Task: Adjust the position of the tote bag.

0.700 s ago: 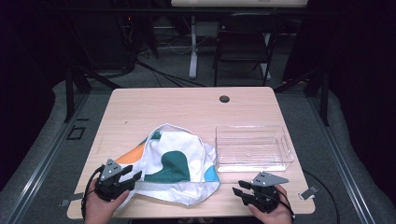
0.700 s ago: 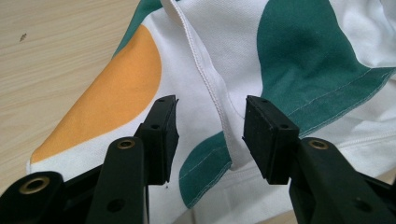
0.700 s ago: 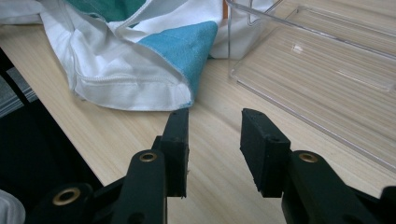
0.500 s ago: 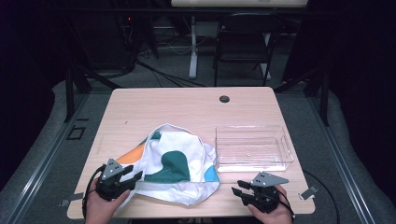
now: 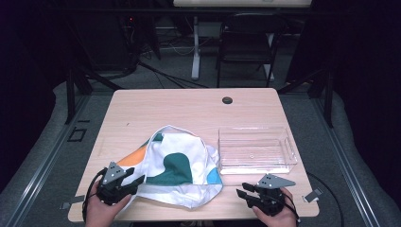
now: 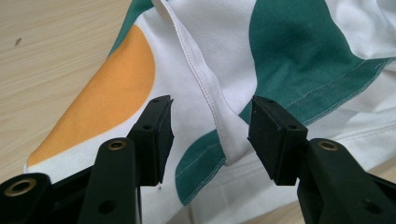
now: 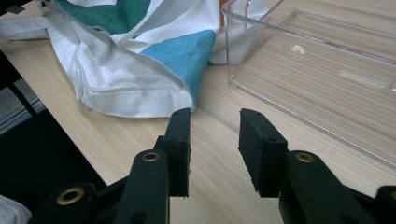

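Nothing has moved over the last second, both hands parked at the near edge. Left gripper jaws wide, straddling a hemmed fold of the cloth but not pinching it yet. Cloth lies crumpled on the surface, centre-left, touching the clear tray. Right gripper jaws partly apart, empty, over bare wood just short of the cloth's blue corner. Looks like pre-grasp: the left should close first.
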The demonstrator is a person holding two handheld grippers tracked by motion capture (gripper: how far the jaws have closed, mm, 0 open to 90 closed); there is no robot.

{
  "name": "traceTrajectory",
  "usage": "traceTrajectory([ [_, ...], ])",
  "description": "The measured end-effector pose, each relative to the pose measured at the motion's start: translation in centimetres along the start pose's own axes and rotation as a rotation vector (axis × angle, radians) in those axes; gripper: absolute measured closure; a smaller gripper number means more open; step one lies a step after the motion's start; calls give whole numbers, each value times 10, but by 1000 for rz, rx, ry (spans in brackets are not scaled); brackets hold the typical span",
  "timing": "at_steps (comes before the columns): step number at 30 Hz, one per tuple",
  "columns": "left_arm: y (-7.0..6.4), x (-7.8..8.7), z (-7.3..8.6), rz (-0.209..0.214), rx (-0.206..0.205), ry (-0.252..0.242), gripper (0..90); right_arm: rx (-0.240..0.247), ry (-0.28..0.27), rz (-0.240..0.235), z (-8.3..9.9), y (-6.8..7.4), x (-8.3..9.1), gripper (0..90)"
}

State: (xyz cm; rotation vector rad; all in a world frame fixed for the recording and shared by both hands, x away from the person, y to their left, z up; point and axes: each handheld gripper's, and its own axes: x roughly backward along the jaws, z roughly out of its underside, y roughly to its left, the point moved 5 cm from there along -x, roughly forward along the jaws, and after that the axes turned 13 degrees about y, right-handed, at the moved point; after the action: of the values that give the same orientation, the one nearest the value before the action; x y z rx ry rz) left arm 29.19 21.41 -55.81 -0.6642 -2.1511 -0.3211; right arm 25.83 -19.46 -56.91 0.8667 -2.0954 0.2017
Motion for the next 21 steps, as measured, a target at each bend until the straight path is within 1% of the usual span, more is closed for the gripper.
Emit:
traceTrajectory([
  [4,-1,-3,1,16,-12,23,486,-4,6,-3,0,0,-3,637],
  [5,-2,-4,1,28,-14,25,483,0,11,-4,0,-1,-3,634],
  [7,-3,-5,1,34,-17,32,481,3,15,-5,1,-1,-4,630],
  [8,-3,-6,1,44,-16,34,481,1,15,-5,1,-1,-4,628],
  [13,-7,-9,1,61,-24,48,484,1,9,-11,1,-2,-4,618],
  [16,-10,-11,0,80,-25,48,490,7,15,-5,2,-2,-4,612],
  [21,-11,-12,-1,95,-23,45,500,0,10,-6,2,-2,-4,609],
])
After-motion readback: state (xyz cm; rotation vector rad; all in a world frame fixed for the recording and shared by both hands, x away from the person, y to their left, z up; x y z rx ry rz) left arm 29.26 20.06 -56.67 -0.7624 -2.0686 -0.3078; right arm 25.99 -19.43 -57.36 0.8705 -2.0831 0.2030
